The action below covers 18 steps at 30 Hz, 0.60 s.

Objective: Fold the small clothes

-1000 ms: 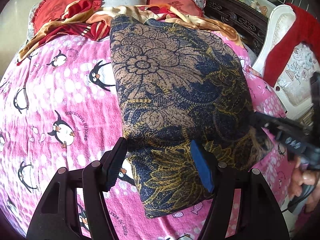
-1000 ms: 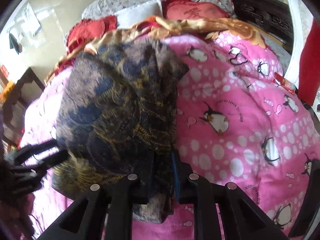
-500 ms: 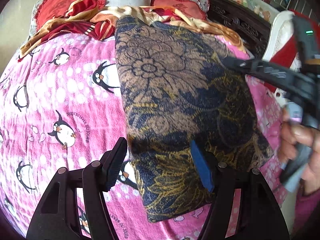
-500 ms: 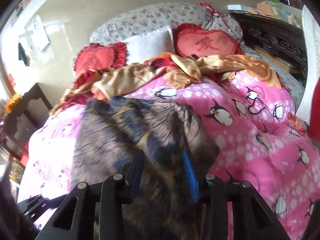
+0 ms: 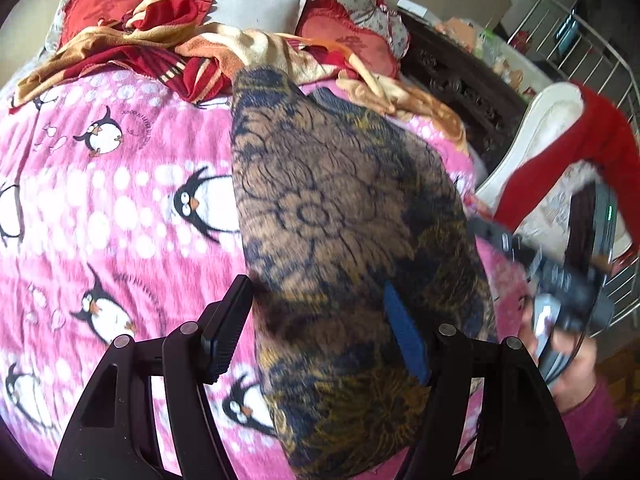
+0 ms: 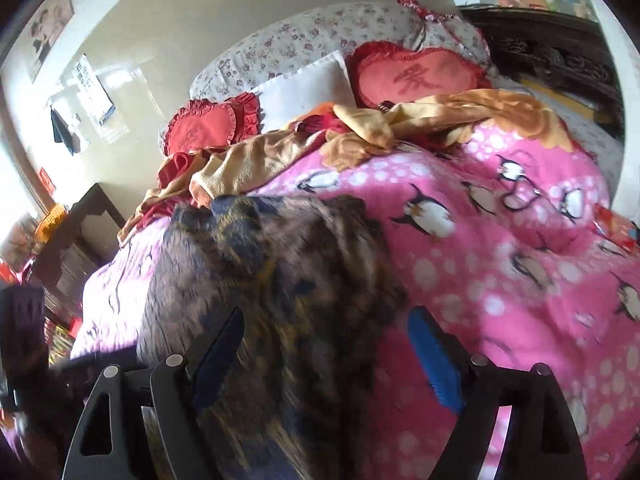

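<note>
A pink penguin blanket (image 5: 120, 200) covers the bed at frame left; at centre lies the dark floral garment (image 5: 340, 220), folded lengthwise. Left gripper (image 5: 320, 332) and right gripper (image 6: 328, 356) hover with fingers spread, holding nothing, seemingly poised for the next fold.

Bright daylight, strong fisheye edge warping, motion blur on the patterned garment (image 6: 272, 304).

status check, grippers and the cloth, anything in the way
Left gripper open, right gripper open, neither gripping. Patterned cloth lies folded on penguin blanket. Orange blanket heap at its far end.
</note>
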Available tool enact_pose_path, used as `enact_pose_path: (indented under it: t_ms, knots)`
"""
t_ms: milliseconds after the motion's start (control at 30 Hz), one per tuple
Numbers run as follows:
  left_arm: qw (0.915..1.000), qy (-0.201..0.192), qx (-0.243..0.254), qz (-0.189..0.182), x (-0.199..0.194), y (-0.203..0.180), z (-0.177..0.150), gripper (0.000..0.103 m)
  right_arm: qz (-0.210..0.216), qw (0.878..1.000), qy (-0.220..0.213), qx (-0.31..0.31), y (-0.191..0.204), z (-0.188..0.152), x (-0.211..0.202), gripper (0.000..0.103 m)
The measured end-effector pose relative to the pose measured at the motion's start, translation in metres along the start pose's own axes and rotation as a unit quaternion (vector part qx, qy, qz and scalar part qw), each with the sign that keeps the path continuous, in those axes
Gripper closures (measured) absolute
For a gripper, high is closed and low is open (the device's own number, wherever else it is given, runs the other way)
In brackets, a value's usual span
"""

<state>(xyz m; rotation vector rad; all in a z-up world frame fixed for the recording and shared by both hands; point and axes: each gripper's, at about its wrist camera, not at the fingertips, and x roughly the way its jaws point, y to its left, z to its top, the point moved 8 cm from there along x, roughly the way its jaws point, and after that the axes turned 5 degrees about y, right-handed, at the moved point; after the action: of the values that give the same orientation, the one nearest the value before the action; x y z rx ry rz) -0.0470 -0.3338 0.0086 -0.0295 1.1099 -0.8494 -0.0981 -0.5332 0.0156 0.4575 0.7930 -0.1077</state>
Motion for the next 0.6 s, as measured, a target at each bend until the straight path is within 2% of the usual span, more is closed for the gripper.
enact_pose_path:
  t_ms: [67, 200, 300, 333, 400, 433, 467, 500, 533, 600]
  knots:
    - [0.9997, -0.003, -0.011, -0.023, 0.004, 0.004, 0.005, 0.022, 0.025, 0.999, 0.019, 0.014, -0.005, -0.012, 0.003, 0.021]
    - [0.9973, 0.016, -0.040, -0.059, 0.021, 0.012, 0.010, 0.021, 0.079, 0.996, 0.029, 0.040, -0.006, -0.017, 0.013, 0.021]
    - [0.9959, 0.037, -0.053, -0.064, 0.036, 0.016, 0.008, 0.021, 0.118, 0.991, 0.053, 0.040, 0.003, -0.019, 0.032, 0.022]
    - [0.9955, 0.041, -0.053, -0.067, 0.040, 0.017, 0.009, 0.021, 0.122, 0.990, 0.065, 0.040, 0.006, -0.021, 0.040, 0.025]
    - [0.9950, 0.039, -0.050, -0.077, 0.042, 0.014, 0.011, 0.017, 0.100, 0.993, 0.062, 0.029, 0.010, -0.020, 0.045, 0.030]
    - [0.9946, 0.042, -0.050, -0.081, 0.040, 0.012, 0.010, 0.017, 0.092, 0.994, 0.061, 0.024, 0.012, -0.019, 0.044, 0.040]
    - [0.9933, 0.049, -0.050, -0.091, 0.040, 0.009, 0.011, 0.022, 0.094, 0.993, 0.060, 0.025, 0.014, -0.018, 0.043, 0.053]
    - [0.9923, 0.055, -0.052, -0.098, 0.039, 0.006, 0.011, 0.035, 0.100, 0.993, 0.061, 0.028, 0.017, -0.017, 0.040, 0.058]
    - [0.9928, 0.055, -0.053, -0.092, 0.036, 0.007, 0.012, 0.040, 0.106, 0.992, 0.059, 0.030, 0.022, -0.016, 0.034, 0.066]
    - [0.9928, 0.057, -0.051, -0.092, 0.028, 0.004, 0.013, 0.063, 0.107, 0.992, 0.057, 0.028, 0.030, -0.016, 0.024, 0.070]
